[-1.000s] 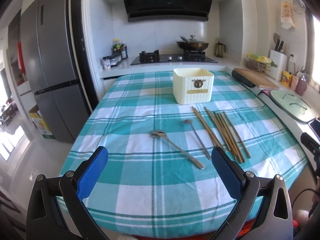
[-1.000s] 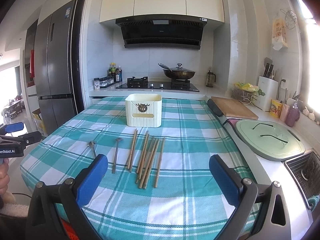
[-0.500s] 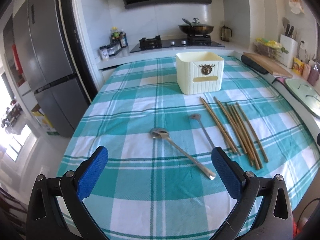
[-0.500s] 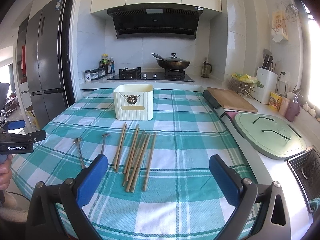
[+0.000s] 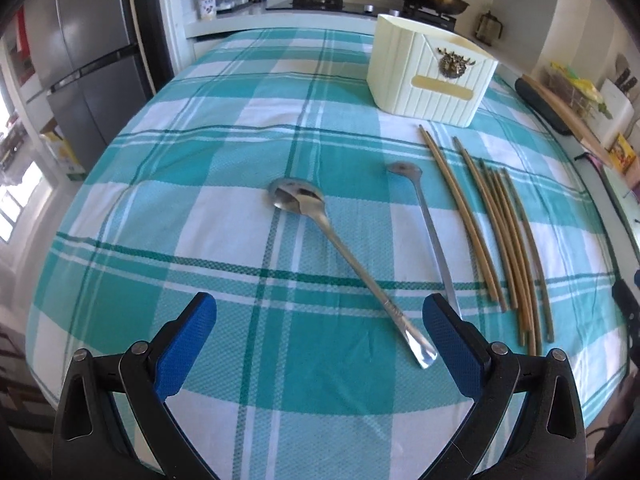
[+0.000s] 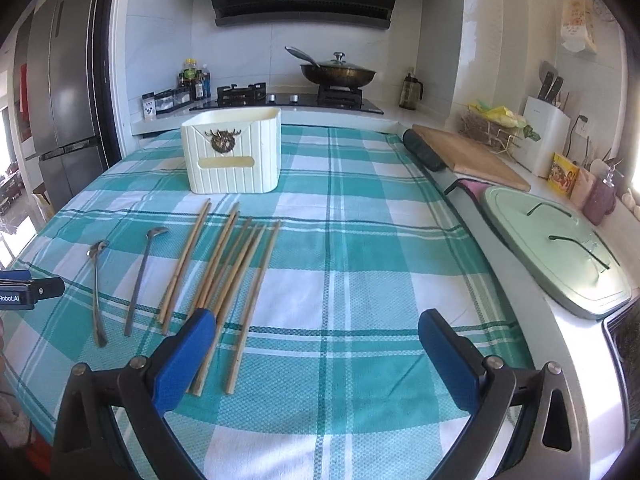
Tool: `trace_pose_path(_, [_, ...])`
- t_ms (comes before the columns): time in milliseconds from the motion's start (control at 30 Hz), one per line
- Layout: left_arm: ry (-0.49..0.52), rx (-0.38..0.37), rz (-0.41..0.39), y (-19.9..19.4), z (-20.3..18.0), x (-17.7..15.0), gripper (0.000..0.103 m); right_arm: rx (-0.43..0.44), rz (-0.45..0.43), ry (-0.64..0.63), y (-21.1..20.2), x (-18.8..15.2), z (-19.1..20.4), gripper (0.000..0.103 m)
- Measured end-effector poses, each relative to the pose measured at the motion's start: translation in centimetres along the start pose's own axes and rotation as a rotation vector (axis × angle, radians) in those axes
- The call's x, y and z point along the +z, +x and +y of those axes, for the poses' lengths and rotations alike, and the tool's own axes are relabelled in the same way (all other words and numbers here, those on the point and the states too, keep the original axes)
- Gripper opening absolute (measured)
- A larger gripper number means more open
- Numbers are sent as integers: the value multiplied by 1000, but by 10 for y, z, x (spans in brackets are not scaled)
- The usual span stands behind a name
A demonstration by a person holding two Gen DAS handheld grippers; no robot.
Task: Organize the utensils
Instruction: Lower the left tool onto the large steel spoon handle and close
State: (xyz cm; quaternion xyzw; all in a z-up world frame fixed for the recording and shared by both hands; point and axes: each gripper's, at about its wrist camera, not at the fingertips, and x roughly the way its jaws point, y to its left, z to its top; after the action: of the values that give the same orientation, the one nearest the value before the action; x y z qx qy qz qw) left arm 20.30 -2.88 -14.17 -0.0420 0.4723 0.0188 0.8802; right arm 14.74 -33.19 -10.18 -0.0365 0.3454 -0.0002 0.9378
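On the teal checked tablecloth lie a large steel spoon (image 5: 340,252), a thinner steel spoon (image 5: 428,232) and several wooden chopsticks (image 5: 496,236). Behind them stands a cream utensil holder (image 5: 428,80). My left gripper (image 5: 320,328) is open and low over the cloth, with the large spoon's handle end between its blue fingers. The right wrist view shows the chopsticks (image 6: 228,280), both spoons (image 6: 120,280) and the holder (image 6: 232,156). My right gripper (image 6: 316,340) is open, its left finger over the near chopstick ends. The left gripper's tip (image 6: 24,292) shows at that view's left edge.
A green lid (image 6: 560,248) and a wooden cutting board (image 6: 468,156) lie on the counter right of the table. A stove with a lidded pan (image 6: 336,72) is behind. A grey refrigerator (image 5: 88,52) stands at the left. The table's near edge is close below both grippers.
Both grippers have moved forward and down toward the table. The left now frames the large spoon's handle; the right has come up to the chopsticks' near ends. Nothing on the cloth has moved.
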Motion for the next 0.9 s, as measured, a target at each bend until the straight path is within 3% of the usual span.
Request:
trace_pose_path(267, [50,90,20,40,-22,8,103,30,114,24,58,11,5,103])
trace_pose_path(467, [114,164,40,57,-24,1,103,30,197,-31,94,3,22,103])
trace_pose_path(667, [145,180,29,50,-7,-4,103,-13,257,-58,108,-7,23,103])
trace_pose_path(900, [186,186,41,40,29,-12,103,-19,265,4,105,-14,12,103])
